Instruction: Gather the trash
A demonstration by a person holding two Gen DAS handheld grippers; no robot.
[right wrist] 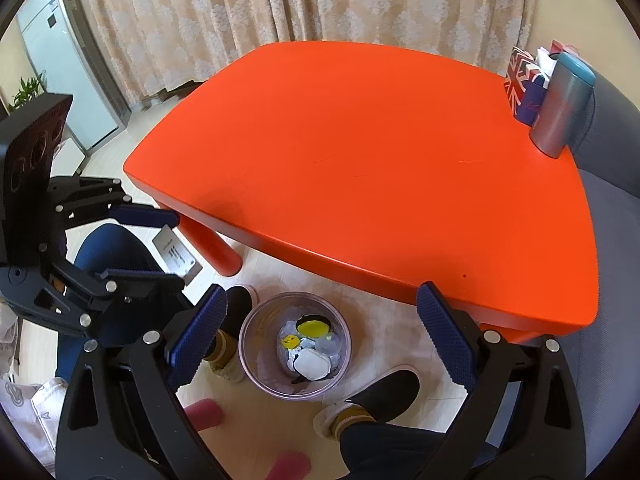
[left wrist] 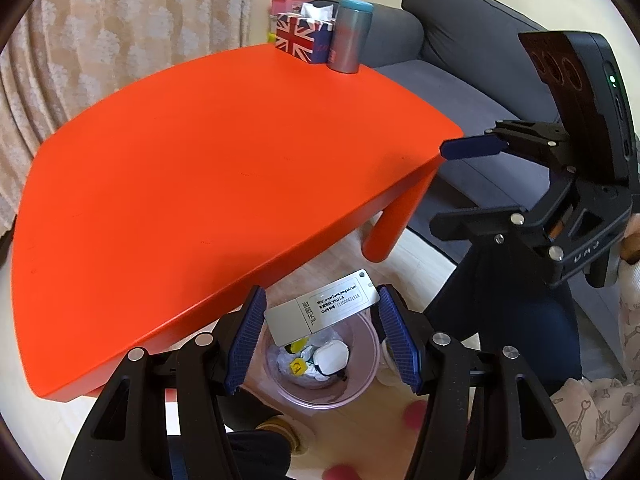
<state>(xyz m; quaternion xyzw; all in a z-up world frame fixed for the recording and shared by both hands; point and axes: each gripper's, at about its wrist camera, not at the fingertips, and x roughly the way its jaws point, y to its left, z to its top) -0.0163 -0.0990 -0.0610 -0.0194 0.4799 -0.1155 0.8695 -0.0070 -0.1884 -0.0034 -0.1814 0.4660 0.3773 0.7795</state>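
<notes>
My left gripper [left wrist: 321,301] is shut on a flat silver metal tag [left wrist: 292,316] with printed text, held crosswise between the blue pads. The tag hangs just off the table's front edge, over a clear pinkish trash bin [left wrist: 362,380] on the floor. The bin holds white, yellow and clear scraps. In the right wrist view the same tag [right wrist: 176,254] sits in the left gripper [right wrist: 172,246] at the left. My right gripper [right wrist: 322,294] is open wide above the bin [right wrist: 250,360], with nothing between its fingers. It also shows at the right of the left wrist view [left wrist: 460,184].
An orange table [right wrist: 360,160] fills the middle. At its far corner stand a flag-patterned tissue box [left wrist: 298,38] and a grey tumbler with a teal lid [left wrist: 352,36]. A grey sofa [left wrist: 460,92] lies to the right. The person's feet in dark slippers [right wrist: 384,396] flank the bin.
</notes>
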